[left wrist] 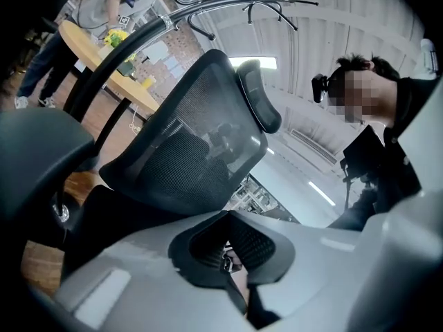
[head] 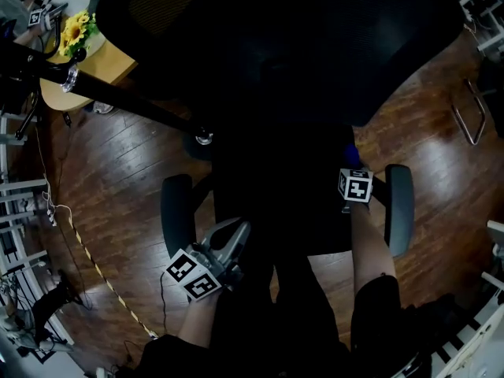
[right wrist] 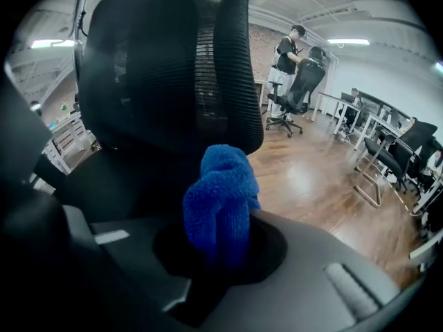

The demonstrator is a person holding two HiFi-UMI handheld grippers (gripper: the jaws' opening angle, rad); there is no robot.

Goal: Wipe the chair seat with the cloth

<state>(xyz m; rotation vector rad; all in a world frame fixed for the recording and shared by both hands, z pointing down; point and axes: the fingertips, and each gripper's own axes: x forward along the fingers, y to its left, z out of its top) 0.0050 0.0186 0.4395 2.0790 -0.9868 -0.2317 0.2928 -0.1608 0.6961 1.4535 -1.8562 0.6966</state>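
Seat (head: 279, 183) fills the middle of the head view, very dark, with a grey armrest either side. Left gripper (head: 227, 244) sits low at the seat's front left corner, near the left armrest (head: 176, 211). Right gripper (head: 353, 181) is over the seat's right edge, just beside the right armrest (head: 398, 208). Cannot tell from here whether either one touches the seat. Wood floor all round; a worktop (head: 106, 63) with a sunflower is well apart at top left.

Left gripper view: jaws drawn together, nothing between them. It looks up past the mesh backrest (left wrist: 190, 140) and headrest towards the ceiling, so this gripper is pointed away from the seat and doing no work.

Right gripper view: jaws clamped on the blue cloth (right wrist: 220, 203), which stands up in a bunched wad between them. Backrest looms dark close behind it; seat surface lies below and to the left, not plainly in contact with the wad.

Judgement: cloth is in hand and brought to the chair; wiping looks about to start or at the edge of a stroke. Next move calls for tipping the right gripper down so the wad presses flat on the seat, then sweeping across in overlapping passes. The wad is narrow, so many passes are likely needed.
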